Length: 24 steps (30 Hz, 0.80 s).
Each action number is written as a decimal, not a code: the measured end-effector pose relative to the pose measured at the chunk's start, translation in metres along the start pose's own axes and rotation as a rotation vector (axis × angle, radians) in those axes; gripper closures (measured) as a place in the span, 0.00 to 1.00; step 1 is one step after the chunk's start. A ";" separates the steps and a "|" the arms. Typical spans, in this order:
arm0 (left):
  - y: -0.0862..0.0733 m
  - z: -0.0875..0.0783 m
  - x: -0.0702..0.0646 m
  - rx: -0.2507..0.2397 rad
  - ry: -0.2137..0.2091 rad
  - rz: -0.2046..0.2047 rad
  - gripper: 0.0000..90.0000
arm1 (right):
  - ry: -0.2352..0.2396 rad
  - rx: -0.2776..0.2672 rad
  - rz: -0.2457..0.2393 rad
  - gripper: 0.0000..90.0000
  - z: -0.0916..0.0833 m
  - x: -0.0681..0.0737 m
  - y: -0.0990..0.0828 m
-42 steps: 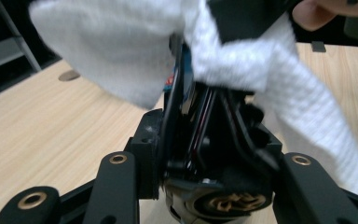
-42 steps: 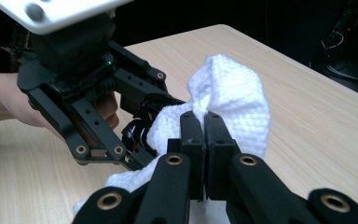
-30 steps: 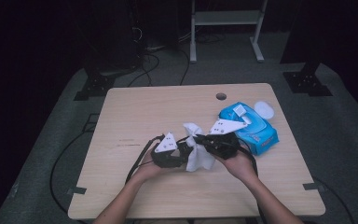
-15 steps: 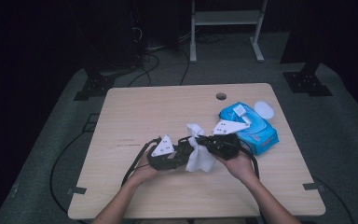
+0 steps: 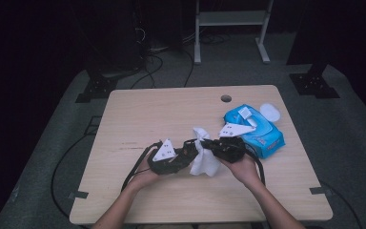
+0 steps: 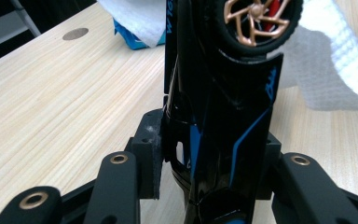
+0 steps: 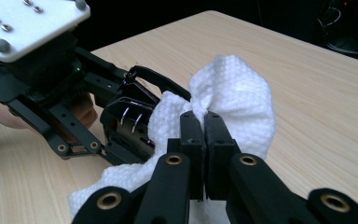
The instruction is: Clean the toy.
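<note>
Toy car (image 6: 223, 107), black with blue trim and a gold-spoked wheel, is clamped between the jaws of the left claw (image 5: 183, 153) and held just above the tabletop (image 5: 171, 114) at about 6 o'clock from the table's middle, near my edge. In the left gripper view I see the car body standing on end between the jaw pads, wheel uppermost, so the left claw is clenched on the car. The right claw (image 7: 204, 122) is pinched tight on a bunched white wipe (image 7: 233, 93), with the jaws meeting on a fold of the cloth. In the high view the wipe (image 5: 204, 157) sits between the two claws, and the right claw (image 5: 207, 143) presses it against the car from 3 o'clock. Compared with the frames from a second ago, both hands sit in nearly the same place; the wipe has shifted slightly and now hangs lower over the car's near side, while the two claws have drawn a little closer. I judge this to be a wiping stroke in progress, with cleaning of the car under way and not finished. The blue wipe pack (image 5: 255, 131) lies at 3 o'clock from the hands, near the right claw, lid flap raised, and has not moved. A loose white disc (image 5: 269, 112) rests just beyond the pack.
</note>
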<state>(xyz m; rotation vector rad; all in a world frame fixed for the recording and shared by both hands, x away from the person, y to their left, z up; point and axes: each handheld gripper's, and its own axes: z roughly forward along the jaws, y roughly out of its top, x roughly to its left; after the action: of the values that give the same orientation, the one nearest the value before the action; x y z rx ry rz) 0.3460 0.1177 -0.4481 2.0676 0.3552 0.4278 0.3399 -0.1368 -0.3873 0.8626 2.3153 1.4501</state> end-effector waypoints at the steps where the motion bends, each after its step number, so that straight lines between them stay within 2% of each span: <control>1: 0.000 0.000 0.000 0.003 -0.001 -0.001 0.63 | -0.001 0.000 0.003 0.98 0.000 0.000 -0.001; 11: -0.004 -0.005 0.003 0.029 0.031 0.005 0.63 | 0.003 0.011 0.039 0.98 0.006 -0.007 -0.007; 15: -0.004 -0.005 0.003 0.039 0.042 0.018 0.63 | 0.008 0.010 0.057 0.98 0.008 -0.011 -0.009; 24: -0.005 -0.004 0.003 0.060 0.038 0.025 0.63 | 0.007 0.027 0.073 0.98 0.013 -0.016 -0.014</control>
<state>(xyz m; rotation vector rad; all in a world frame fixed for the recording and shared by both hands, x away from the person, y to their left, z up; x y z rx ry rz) 0.3465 0.1244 -0.4497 2.1267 0.3688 0.4776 0.3545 -0.1419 -0.4073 0.9602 2.3364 1.4566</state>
